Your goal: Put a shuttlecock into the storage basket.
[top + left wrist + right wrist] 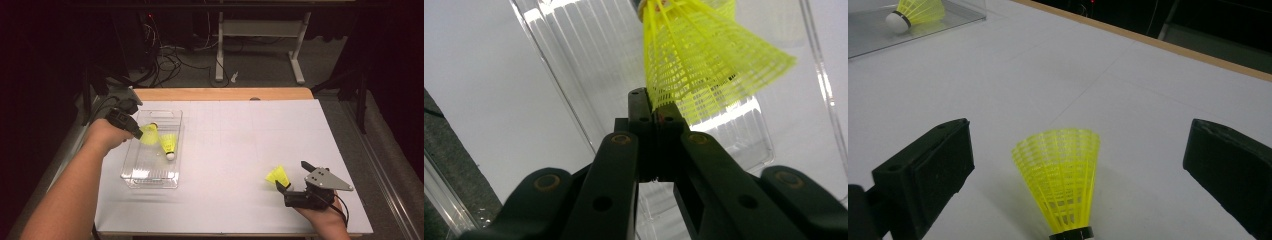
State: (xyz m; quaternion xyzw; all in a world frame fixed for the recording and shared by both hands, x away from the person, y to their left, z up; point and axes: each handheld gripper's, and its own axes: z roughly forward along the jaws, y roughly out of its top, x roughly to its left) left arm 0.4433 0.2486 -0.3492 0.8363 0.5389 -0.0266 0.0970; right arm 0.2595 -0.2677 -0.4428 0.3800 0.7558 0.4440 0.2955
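Left gripper [655, 107]: clamped on shuttlecock [704, 65] skirt edge above clear bin [131, 165]. Right gripper [1078, 165]: jaws apart, second shuttlecock [1060, 180] flanked on open desk [240, 135].

High view: fixed above the near edge of the bench [240, 125], facing forward and down, far enough to take in the whole top.
Left gripper view: rides its tongs [651, 107], very close over the clear plastic bin [574, 65].
Right gripper view: low, near the bench surface, looking toward the far-left corner; shares the bin with the other two.
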